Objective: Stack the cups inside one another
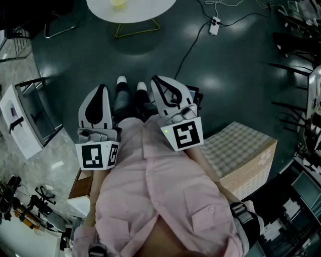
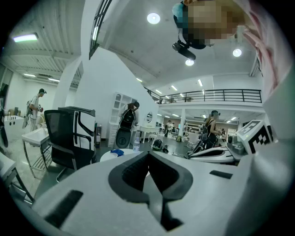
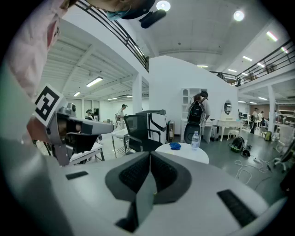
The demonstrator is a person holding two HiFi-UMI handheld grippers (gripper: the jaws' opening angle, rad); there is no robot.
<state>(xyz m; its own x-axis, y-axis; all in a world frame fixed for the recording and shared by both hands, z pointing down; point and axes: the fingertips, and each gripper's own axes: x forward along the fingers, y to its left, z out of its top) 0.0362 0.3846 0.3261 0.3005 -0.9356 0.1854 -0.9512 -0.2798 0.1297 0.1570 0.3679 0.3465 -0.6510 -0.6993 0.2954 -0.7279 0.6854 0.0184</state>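
Both tools shut and empty: left gripper [image 1: 103, 89] and right gripper [image 1: 156, 80] have jaws together with nothing between them. They're side by side, near the person's pink shirt [image 1: 160, 201], over the dark floor [image 1: 241, 75]. Can't confirm cups. A pale yellow object [image 1: 118, 3] sits on the round white table [image 1: 145, 12] far ahead, well apart from both. A blue item [image 3: 175, 146] and a bottle [image 3: 195, 140] are also on it.

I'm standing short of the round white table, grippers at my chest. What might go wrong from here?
1. A black cable and its white plug block lie on the dark floor beside the round white table: a likely trip hazard when stepping in.
2. The left gripper and right gripper are both shut and empty; arriving shut, they would probably push things rather than grasp them.
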